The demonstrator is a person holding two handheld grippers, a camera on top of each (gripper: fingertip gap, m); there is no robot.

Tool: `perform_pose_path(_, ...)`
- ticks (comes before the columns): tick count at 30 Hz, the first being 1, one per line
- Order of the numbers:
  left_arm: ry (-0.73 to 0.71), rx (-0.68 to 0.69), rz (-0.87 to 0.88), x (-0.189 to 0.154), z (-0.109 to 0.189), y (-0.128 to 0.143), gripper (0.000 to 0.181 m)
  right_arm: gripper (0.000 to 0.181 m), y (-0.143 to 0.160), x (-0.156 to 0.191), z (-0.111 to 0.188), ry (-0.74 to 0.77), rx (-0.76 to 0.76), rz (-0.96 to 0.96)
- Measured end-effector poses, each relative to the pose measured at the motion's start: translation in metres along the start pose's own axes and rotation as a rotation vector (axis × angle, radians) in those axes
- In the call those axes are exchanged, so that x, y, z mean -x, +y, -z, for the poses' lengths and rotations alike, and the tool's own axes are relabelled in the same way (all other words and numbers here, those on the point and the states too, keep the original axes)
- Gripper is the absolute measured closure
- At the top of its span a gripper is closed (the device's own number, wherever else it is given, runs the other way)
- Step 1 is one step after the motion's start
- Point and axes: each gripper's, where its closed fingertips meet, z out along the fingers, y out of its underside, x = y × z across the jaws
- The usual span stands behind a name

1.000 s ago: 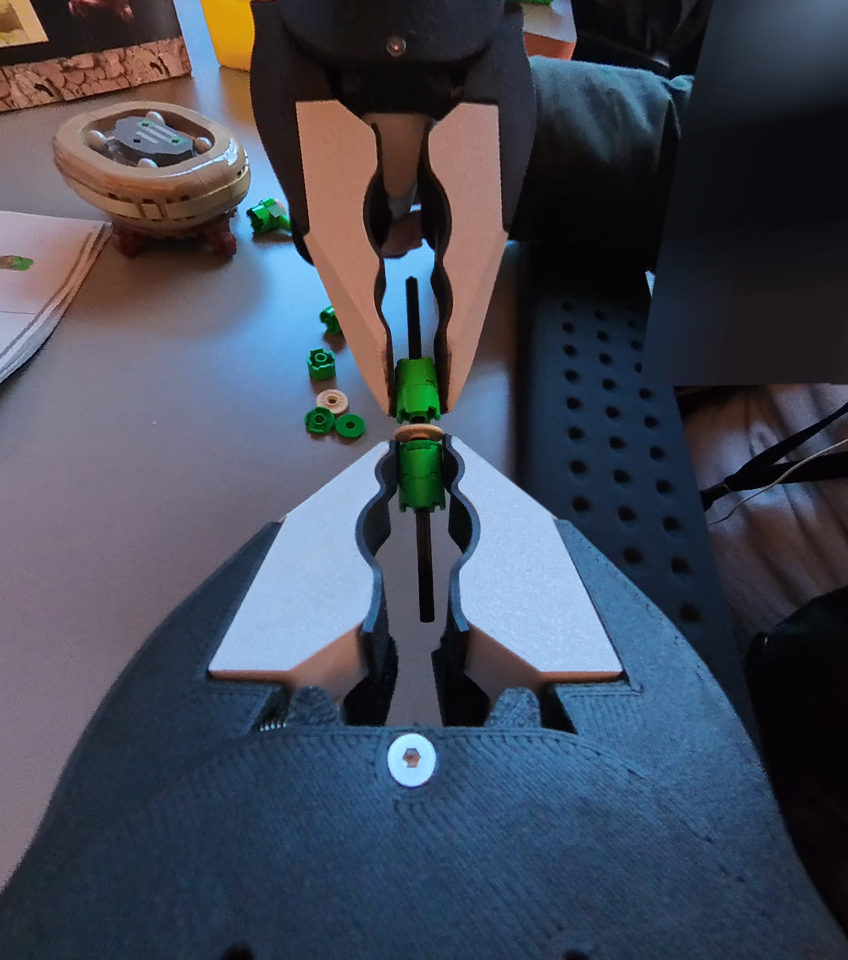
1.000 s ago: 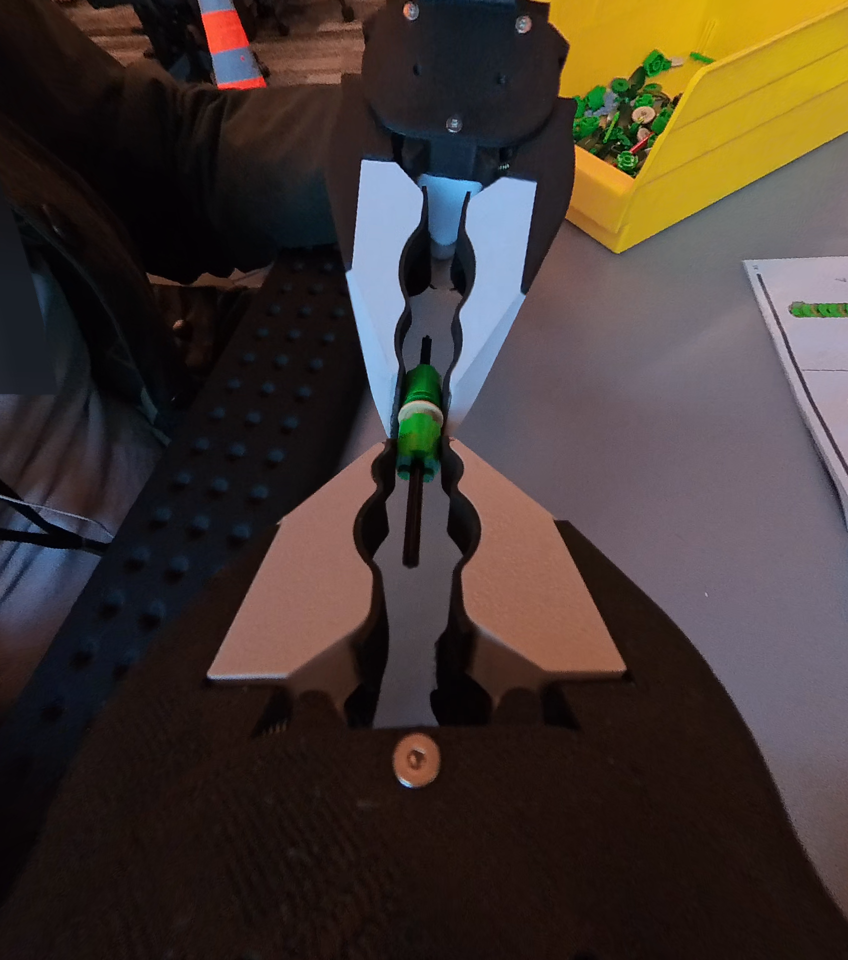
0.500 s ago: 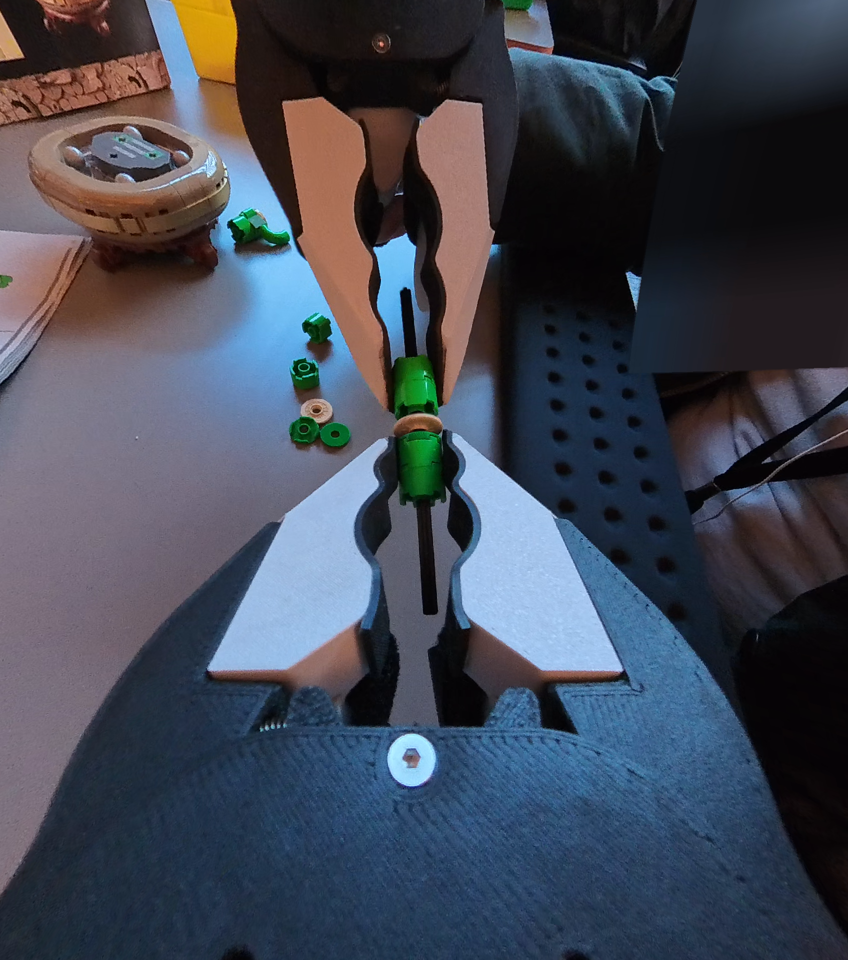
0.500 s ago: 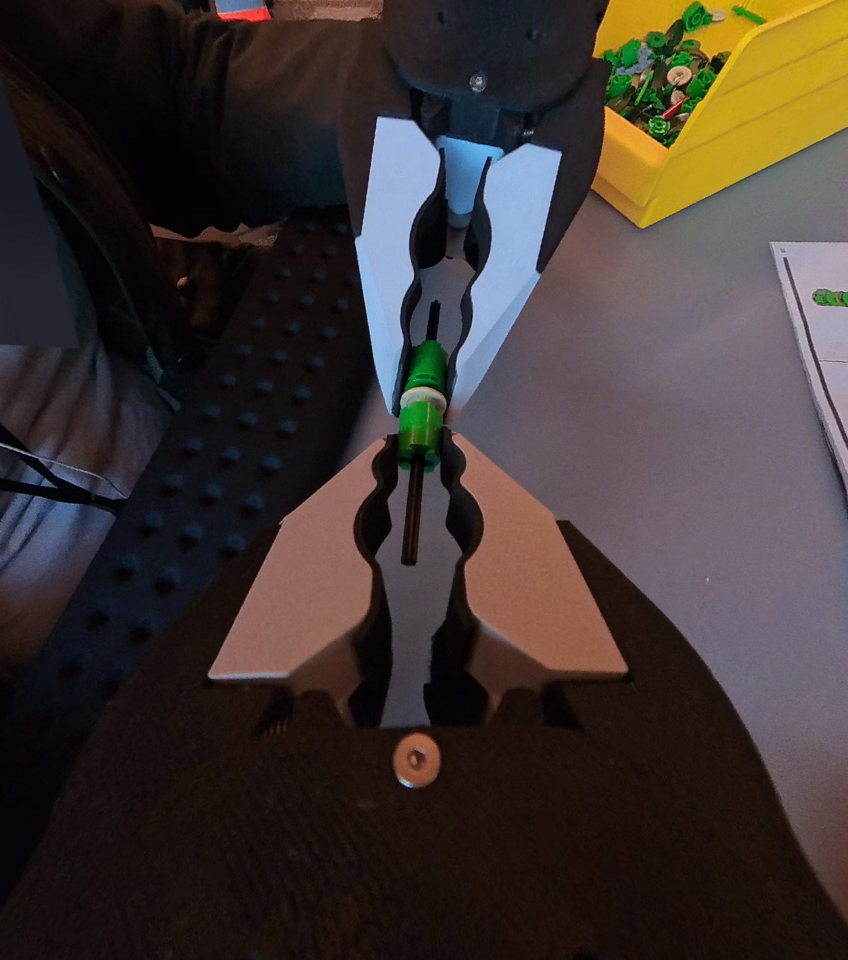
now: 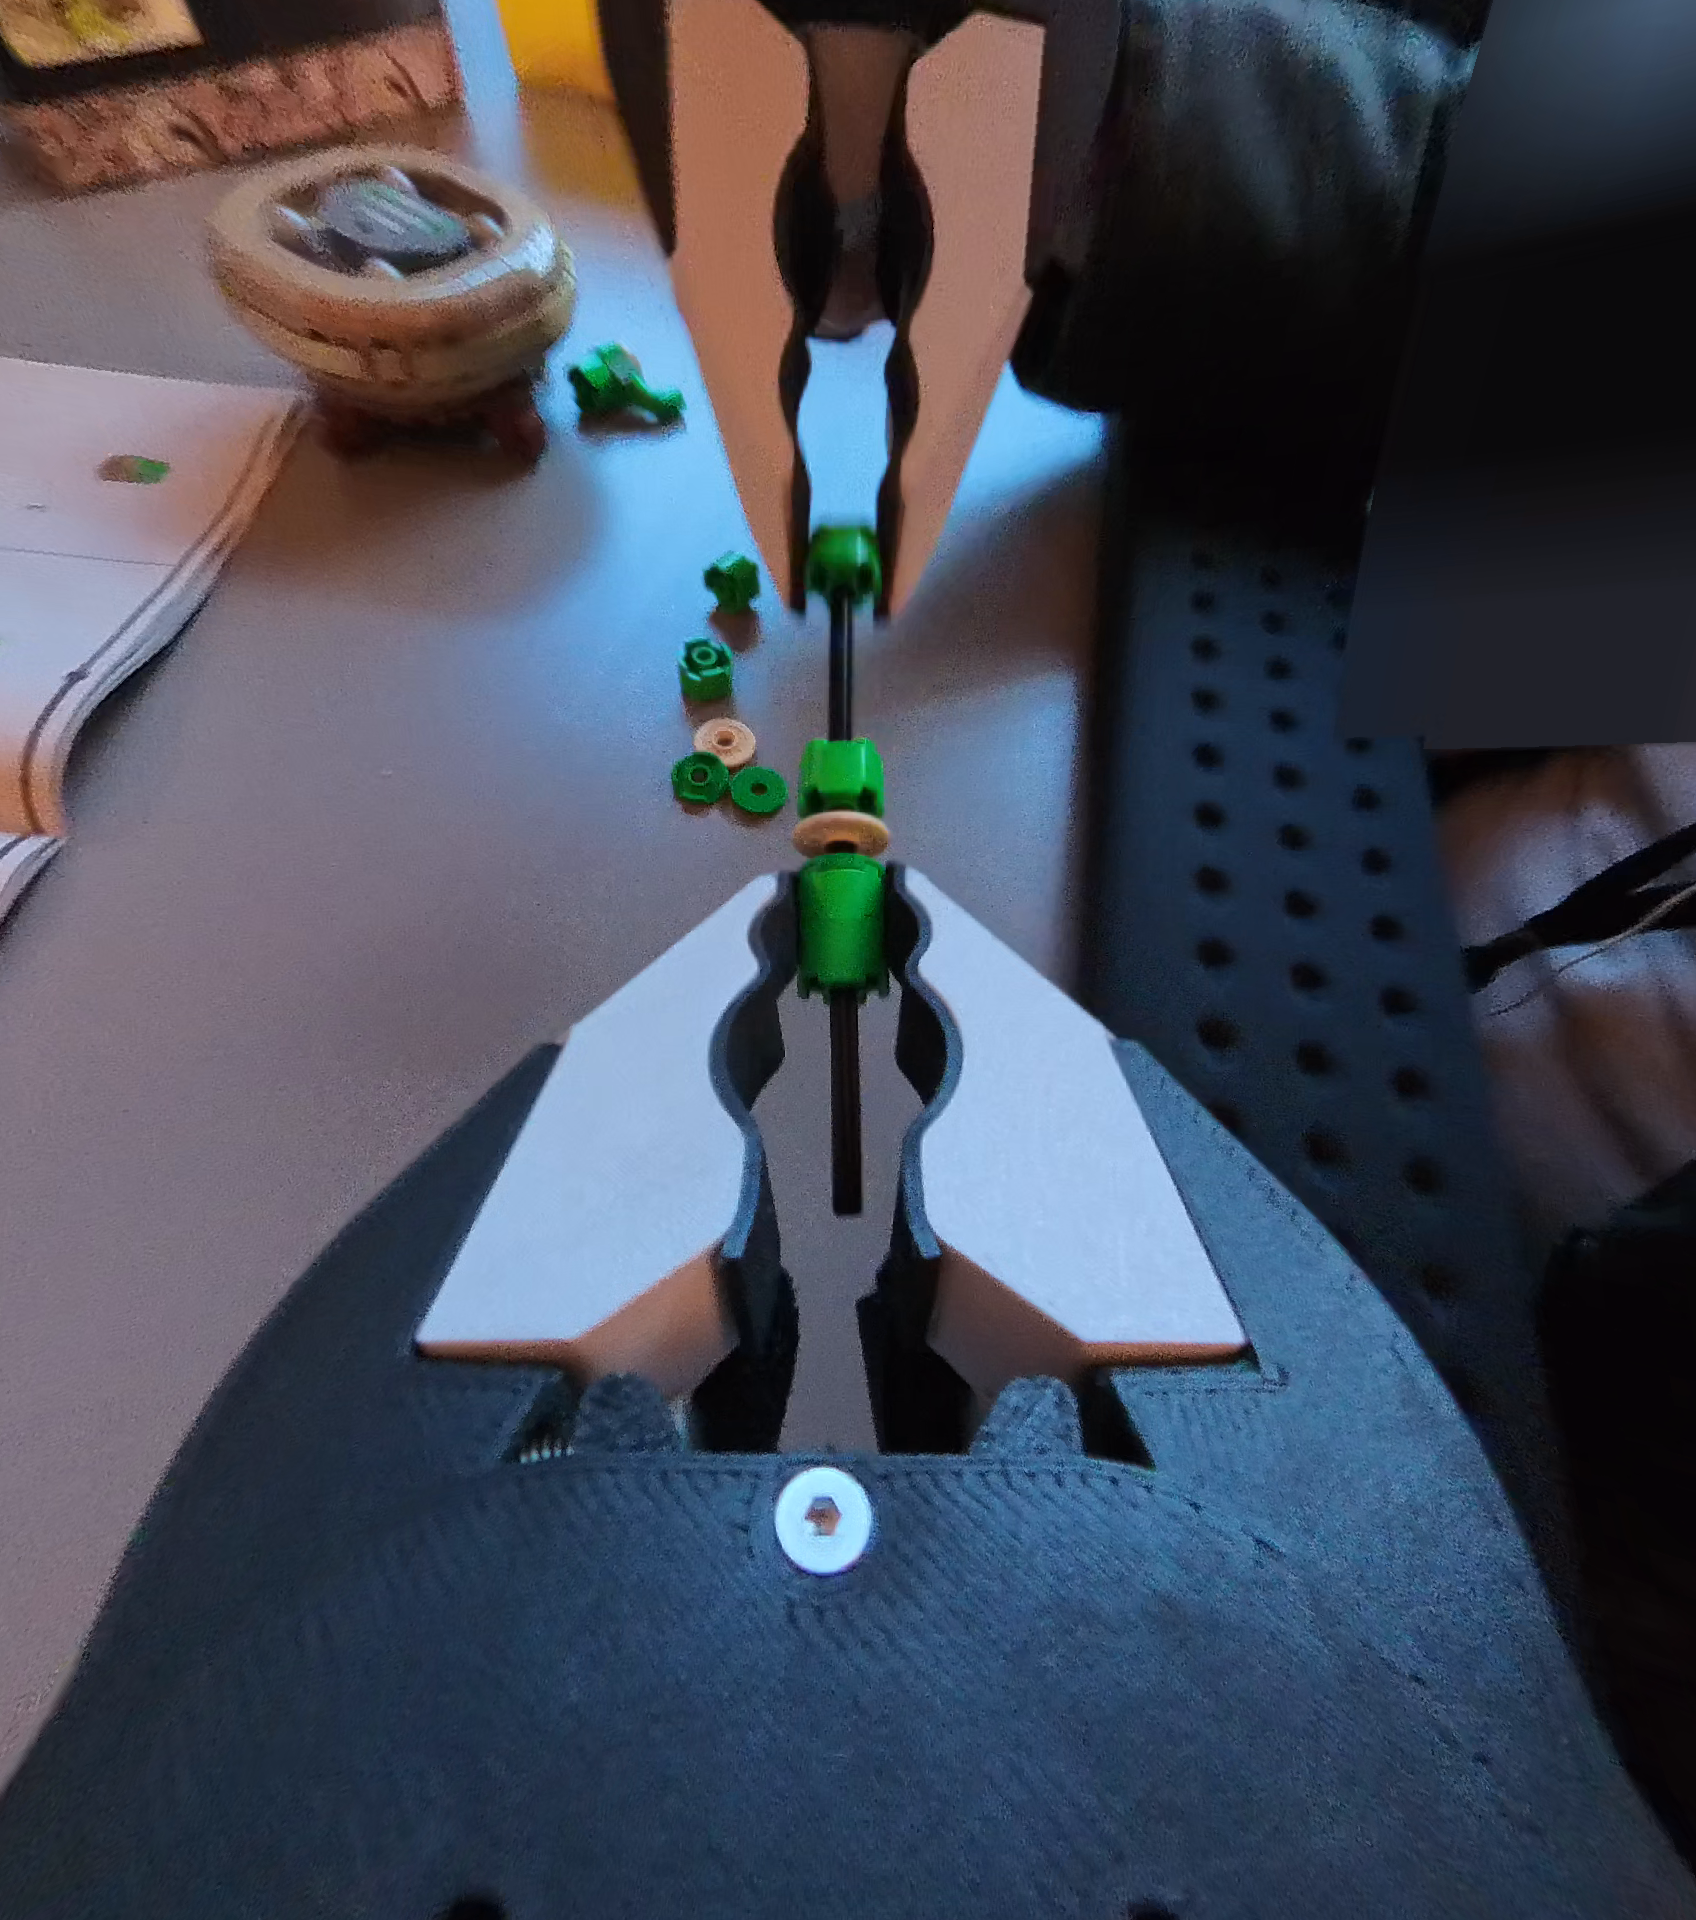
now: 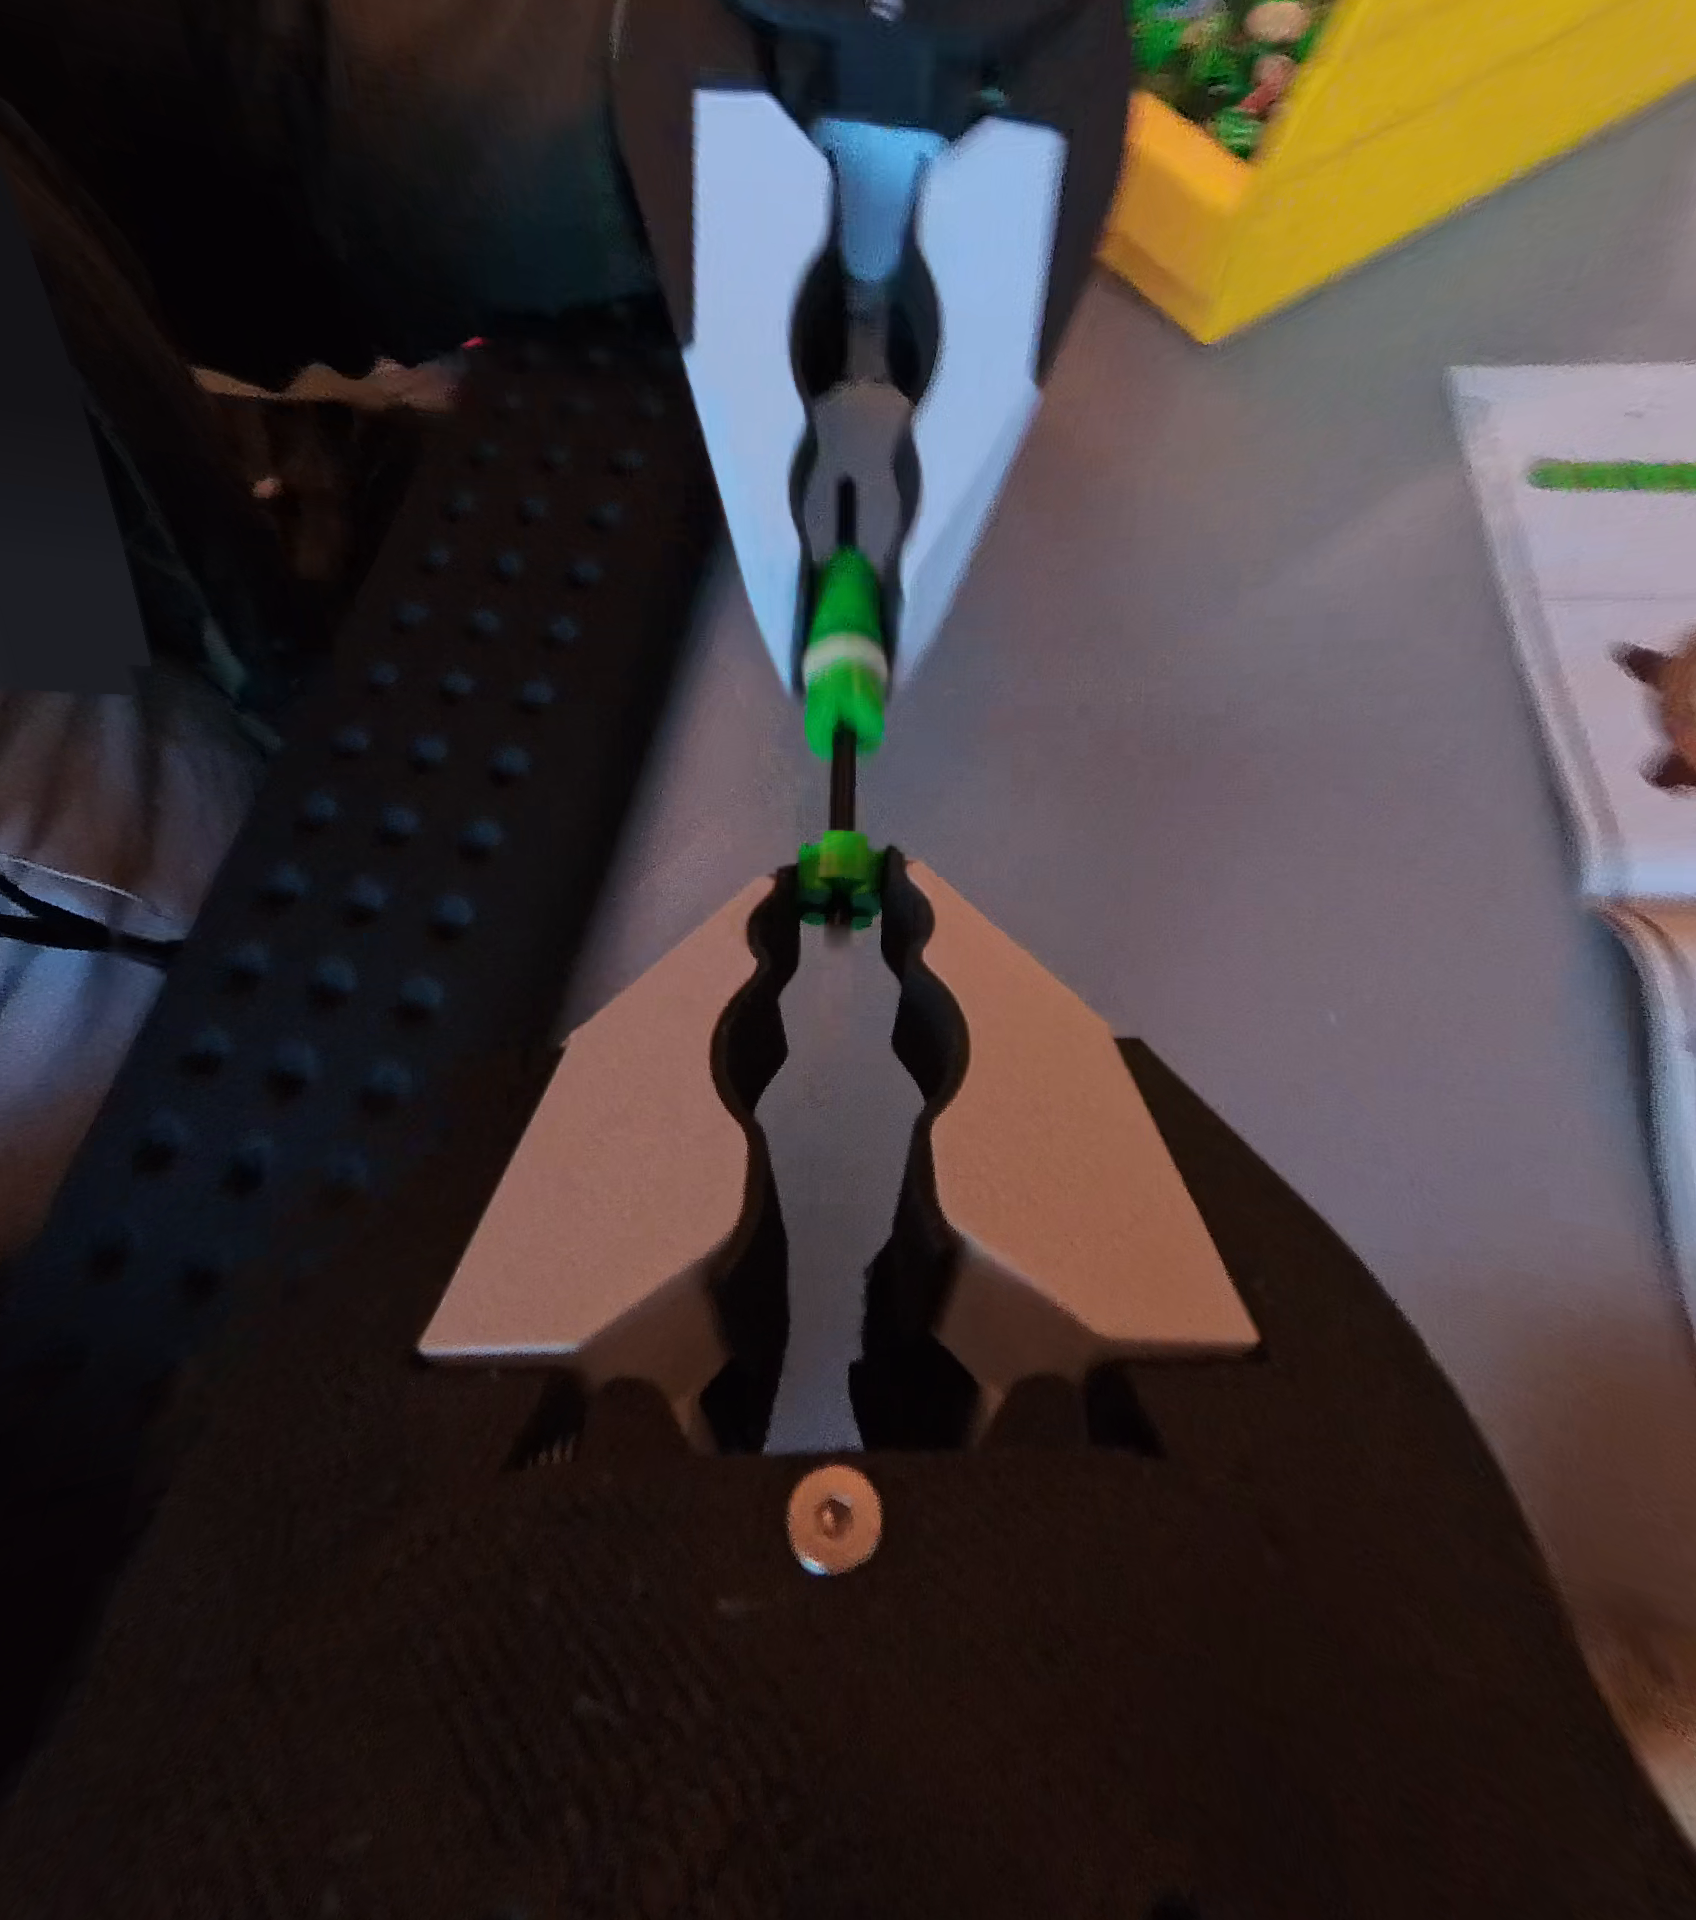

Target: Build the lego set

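A black axle spans between my two grippers above the table. My left gripper is shut on a green cylinder piece on the axle. A tan disc and another green piece sit just beyond it. My right gripper faces it and is shut on a small green piece near the axle's far end. In the right wrist view my right gripper pinches that green piece, and the left gripper holds the green stack.
A round tan pot model, loose green and tan pieces and an open instruction booklet lie to the left. A yellow parts bin stands behind. A black studded mat runs along the table edge. My hands' fingertips stand some 6 centimetres from each other.
The two grippers have drawn apart. The right gripper's green piece has slid along the axle away from the tan disc, leaving bare axle between them. Both views are blurred by motion.
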Motion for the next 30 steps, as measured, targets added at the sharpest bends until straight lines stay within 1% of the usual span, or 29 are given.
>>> perform_pose_path(1,-0.014,-0.008,0.042,0.006,0.012,0.003,0.166,0.166,0.002,-0.008,0.017,0.029,-0.053,-0.036)
perform_pose_path(2,-0.015,-0.066,0.056,0.01,0.023,0.001,0.166,0.166,0.007,-0.017,0.04,0.067,-0.101,-0.092)
perform_pose_path(3,0.043,-0.123,0.071,0.004,0.03,-0.006,0.166,0.167,0.004,-0.019,0.063,0.065,-0.192,-0.122)
perform_pose_path(4,0.055,-0.15,0.069,0.002,0.031,-0.011,0.166,0.167,-0.003,-0.019,0.08,0.065,-0.276,-0.13)
perform_pose_path(5,0.047,-0.126,0.053,0.003,0.026,-0.01,0.166,0.167,-0.011,-0.017,0.088,0.065,-0.333,-0.111)
perform_pose_path(6,0.046,-0.082,0.043,0.002,0.019,-0.006,0.166,0.167,-0.015,-0.013,0.085,0.044,-0.341,-0.092)
perform_pose_path(7,0.052,-0.05,0.035,0.0,0.012,-0.002,0.166,0.166,-0.013,-0.008,0.074,0.008,-0.298,-0.089)
perform_pose_path(10,0.047,0.009,0.036,0.0,0.003,0.008,0.166,0.166,0.016,-0.005,0.027,-0.05,-0.097,-0.115)
perform_pose_path(12,0.019,0.037,0.034,0.004,0.003,0.014,0.166,0.166,0.037,-0.005,0.009,-0.07,0.015,-0.129)
perform_pose_path(15,0.016,0.032,0.053,0.006,0.004,0.013,0.166,0.166,0.049,-0.003,0.0,-0.095,0.056,-0.124)
perform_pose_path(20,0.014,0.054,0.066,0.008,0.003,0.019,0.166,0.166,0.051,-0.008,0.002,-0.076,0.041,-0.124)
perform_pose_path(21,0.014,0.063,0.066,0.008,0.002,0.02,0.166,0.165,0.052,-0.009,0.002,-0.073,0.041,-0.125)
perform_pose_path(22,0.014,0.072,0.064,0.008,0.001,0.021,0.166,0.158,0.051,-0.01,0.002,-0.07,0.038,-0.128)
perform_pose_path(24,0.013,0.091,0.059,0.007,-0.002,0.024,0.166,0.146,0.046,-0.013,0.003,-0.05,0.016,-0.128)
perform_pose_path(25,0.015,0.098,0.055,0.007,-0.003,0.024,0.166,0.144,0.038,-0.012,0.004,-0.051,-0.013,-0.122)
perform_pose_path(28,0.028,0.106,0.043,0.003,-0.007,0.023,0.166,0.135,-0.004,-0.008,0.002,-0.038,-0.173,-0.07)
perform_pose_path(29,0.033,0.107,0.042,0.002,-0.008,0.022,0.166,0.133,-0.017,-0.005,-0.002,-0.034,-0.21,-0.048)
perform_pose_path(30,0.039,0.106,0.043,0.001,-0.009,0.022,0.166,0.133,-0.024,-0.004,-0.01,-0.017,-0.213,-0.031)
